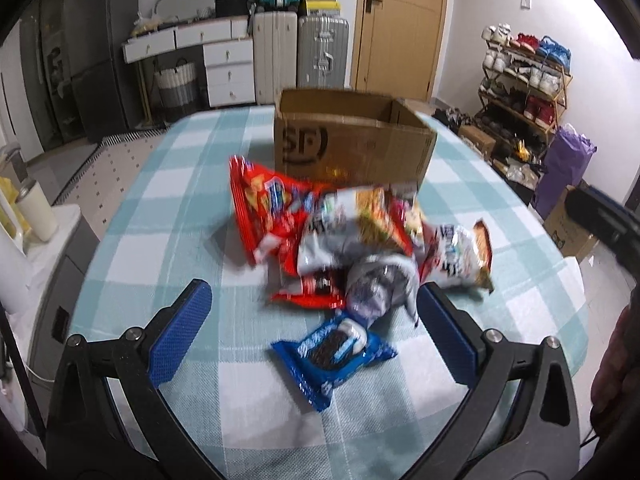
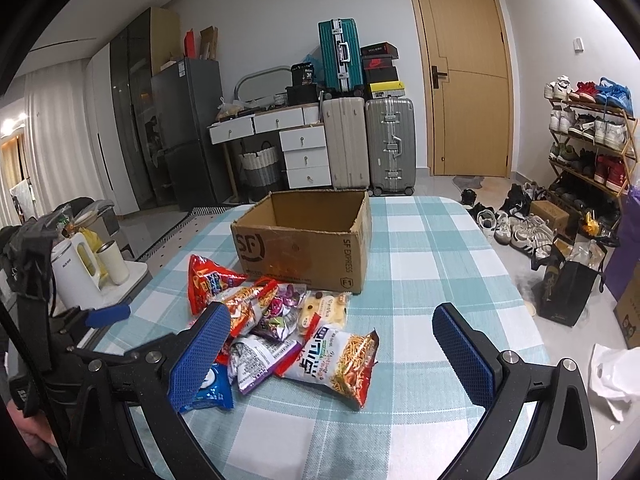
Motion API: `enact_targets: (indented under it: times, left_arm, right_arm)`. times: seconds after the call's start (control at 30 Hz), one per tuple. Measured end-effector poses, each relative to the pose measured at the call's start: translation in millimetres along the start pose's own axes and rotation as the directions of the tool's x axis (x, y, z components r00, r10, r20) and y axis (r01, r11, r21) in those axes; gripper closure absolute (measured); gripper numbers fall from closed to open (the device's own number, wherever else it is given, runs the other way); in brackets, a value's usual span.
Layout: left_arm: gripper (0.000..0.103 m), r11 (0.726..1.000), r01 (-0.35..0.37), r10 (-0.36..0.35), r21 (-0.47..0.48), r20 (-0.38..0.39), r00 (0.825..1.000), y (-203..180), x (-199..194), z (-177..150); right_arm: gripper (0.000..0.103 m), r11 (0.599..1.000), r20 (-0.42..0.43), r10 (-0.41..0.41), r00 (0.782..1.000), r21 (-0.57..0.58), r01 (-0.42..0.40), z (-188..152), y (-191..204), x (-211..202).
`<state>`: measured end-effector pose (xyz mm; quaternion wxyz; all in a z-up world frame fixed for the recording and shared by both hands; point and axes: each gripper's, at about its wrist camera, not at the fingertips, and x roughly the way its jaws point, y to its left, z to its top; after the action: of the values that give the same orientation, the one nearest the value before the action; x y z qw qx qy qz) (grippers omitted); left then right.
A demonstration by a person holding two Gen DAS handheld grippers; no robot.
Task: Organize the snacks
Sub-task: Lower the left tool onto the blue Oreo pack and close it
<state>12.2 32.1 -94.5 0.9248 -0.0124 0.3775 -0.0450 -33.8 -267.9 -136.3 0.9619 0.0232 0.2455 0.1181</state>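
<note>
Snacks [image 2: 280, 332] lie heaped on the checked table [image 2: 440, 264], in front of the open cardboard box [image 2: 304, 240]. The left gripper [image 1: 314, 336] gapes wide over a blue packet [image 1: 334, 354], seemingly not touching it. The right gripper [image 2: 332, 352] is spread wide too, holding nothing.

Snack packets [image 2: 288, 332] heaped before open box [image 2: 304, 248]

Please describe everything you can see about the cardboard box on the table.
The cardboard box is brown corrugated board, open at the top, its rim rough and flapless. Black "SF" and "SF EXPRESS" prints mark two sides. It stands upright on the checked tablecloth, behind the snack pile, whose nearest packets reach its front wall. What shows of its inside looks empty.
</note>
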Motion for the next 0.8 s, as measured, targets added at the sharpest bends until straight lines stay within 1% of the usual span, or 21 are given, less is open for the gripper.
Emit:
enact_targets:
  times: [0.13, 0.43, 0.57, 0.63, 0.67, 0.7, 0.73, 0.8]
  left_arm:
    - [0.001, 1.0, 0.025, -0.025, 0.004, -0.048, 0.999, 2.9, 19.4, -12.8]
    - [0.006, 0.999, 0.042, -0.04, 0.014, -0.115, 0.993, 4.9, 57.0, -28.6]
    - [0.013, 0.998, 0.059, -0.056, 0.019, -0.152, 0.987, 3.0, 72.6, -32.2]
    - [0.016, 0.997, 0.081, -0.077, 0.015, -0.162, 0.984, 3.1, 80.0, -32.6]
    - [0.018, 0.996, 0.086, -0.082, 0.016, -0.162, 0.983, 3.2, 81.8, -32.6]
    - [0.03, 0.995, 0.098, -0.094, 0.021, -0.158, 0.983, 2.6, 83.3, -32.4]
    - [0.035, 0.992, 0.122, -0.116, 0.031, -0.144, 0.983, 1.4, 84.7, -31.5]
    - [0.051, 0.989, 0.139, -0.132, 0.044, -0.135, 0.982, -1.5, 86.0, -30.4]
  right_arm:
    - [0.0, 1.0, -0.02, -0.002, 1.0, 0.001, 0.002, -7.1, -2.3, 10.2]
    - [0.0, 1.0, -0.074, -0.002, 0.997, 0.012, 0.003, -22.5, -9.6, 39.7]
    - [0.0, 1.0, -0.091, -0.007, 0.996, 0.013, 0.009, -27.0, -14.3, 49.5]
    - [0.0, 1.0, -0.1, -0.008, 0.995, 0.017, 0.01, -29.3, -15.7, 53.3]
    - [0.0, 1.0, -0.104, -0.009, 0.995, 0.02, 0.011, -30.4, -16.8, 55.7]
    - [0.0, 1.0, -0.108, -0.009, 0.994, 0.022, 0.011, -31.6, -17.6, 57.0]
    - [0.0, 1.0, -0.112, -0.01, 0.994, 0.024, 0.012, -32.6, -18.6, 60.0]
    - [0.0, 1.0, -0.12, -0.008, 0.993, 0.028, 0.012, -33.8, -21.2, 63.0]
